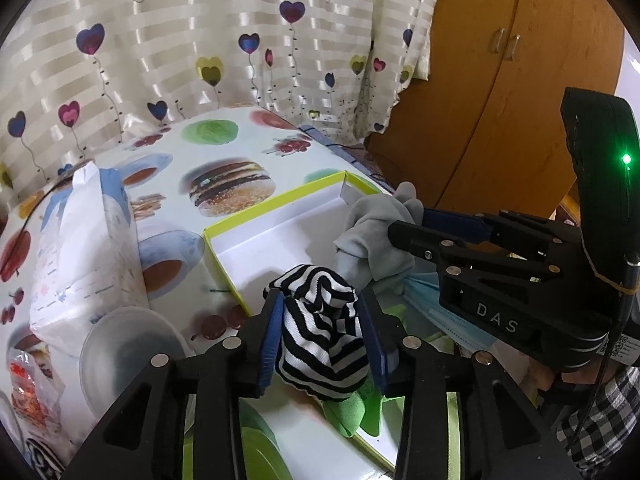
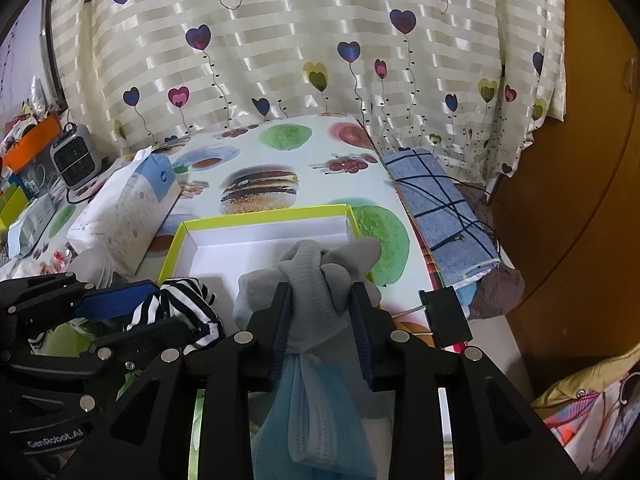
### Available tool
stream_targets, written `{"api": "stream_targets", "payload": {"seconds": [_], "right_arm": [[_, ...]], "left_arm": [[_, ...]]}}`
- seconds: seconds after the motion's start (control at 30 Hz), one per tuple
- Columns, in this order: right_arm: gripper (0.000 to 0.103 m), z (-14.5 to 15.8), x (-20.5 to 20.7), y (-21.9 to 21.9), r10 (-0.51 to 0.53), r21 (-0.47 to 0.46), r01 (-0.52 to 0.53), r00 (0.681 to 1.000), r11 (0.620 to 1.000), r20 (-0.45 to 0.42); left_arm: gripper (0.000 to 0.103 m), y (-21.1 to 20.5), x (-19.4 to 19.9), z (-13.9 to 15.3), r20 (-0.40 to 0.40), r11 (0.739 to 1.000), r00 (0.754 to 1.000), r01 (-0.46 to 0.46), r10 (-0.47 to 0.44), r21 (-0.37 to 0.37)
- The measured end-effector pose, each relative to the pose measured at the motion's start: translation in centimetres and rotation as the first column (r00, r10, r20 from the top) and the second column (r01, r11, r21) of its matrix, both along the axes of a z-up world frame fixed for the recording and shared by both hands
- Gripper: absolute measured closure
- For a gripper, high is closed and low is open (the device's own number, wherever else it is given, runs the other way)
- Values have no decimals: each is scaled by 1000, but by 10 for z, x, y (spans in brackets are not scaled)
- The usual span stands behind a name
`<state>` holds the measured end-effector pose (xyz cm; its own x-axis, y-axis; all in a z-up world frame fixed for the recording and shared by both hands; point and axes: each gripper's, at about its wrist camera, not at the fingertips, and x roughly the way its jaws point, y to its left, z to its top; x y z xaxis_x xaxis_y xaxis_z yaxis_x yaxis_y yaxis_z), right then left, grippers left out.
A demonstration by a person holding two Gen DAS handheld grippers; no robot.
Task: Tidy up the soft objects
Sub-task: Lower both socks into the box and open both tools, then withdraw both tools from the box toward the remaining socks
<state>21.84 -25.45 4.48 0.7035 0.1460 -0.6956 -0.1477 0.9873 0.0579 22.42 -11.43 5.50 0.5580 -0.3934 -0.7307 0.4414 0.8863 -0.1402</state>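
A black-and-white striped sock point(image 1: 320, 332) sits bunched between the blue pads of my left gripper point(image 1: 320, 300), whose jaws stand apart and loose around it. A grey sock point(image 2: 316, 276) lies the same way between the parted jaws of my right gripper point(image 2: 321, 288), above a blue face mask point(image 2: 316, 400). Both bundles hang at the near edge of a white box with a lime rim point(image 2: 260, 212). The right gripper point(image 1: 416, 220) shows beside the grey sock point(image 1: 372, 232) in the left wrist view. The left gripper point(image 2: 176, 308) and striped sock point(image 2: 184, 300) show in the right wrist view.
A tissue pack point(image 2: 128, 208) lies left of the box on the food-print tablecloth. A clear round lid point(image 1: 128, 348) and a green cloth point(image 1: 352, 408) are close below. A black binder clip point(image 2: 448, 316) and blue checked cloth point(image 2: 440, 208) sit right. Curtain behind, wooden wardrobe point(image 1: 500, 100) right.
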Motion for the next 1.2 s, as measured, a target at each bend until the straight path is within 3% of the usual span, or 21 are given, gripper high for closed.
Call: {"api": "stream_targets", "payload": {"seconds": [0.13, 0.57, 1.2], "right_arm": [[57, 1, -1, -1, -4, 5, 4, 1000, 1000, 9], [57, 12, -11, 3, -11, 14, 11, 999, 1000, 37], [57, 33, -42, 18, -23, 23, 21, 997, 1000, 75]], "left_arm": [[61, 0, -3, 3, 9, 1000, 1000, 2, -2, -1], [50, 9, -14, 14, 36, 1000, 999, -17, 17, 5], [49, 33, -50, 35, 86, 997, 994, -74, 72, 21]]}}
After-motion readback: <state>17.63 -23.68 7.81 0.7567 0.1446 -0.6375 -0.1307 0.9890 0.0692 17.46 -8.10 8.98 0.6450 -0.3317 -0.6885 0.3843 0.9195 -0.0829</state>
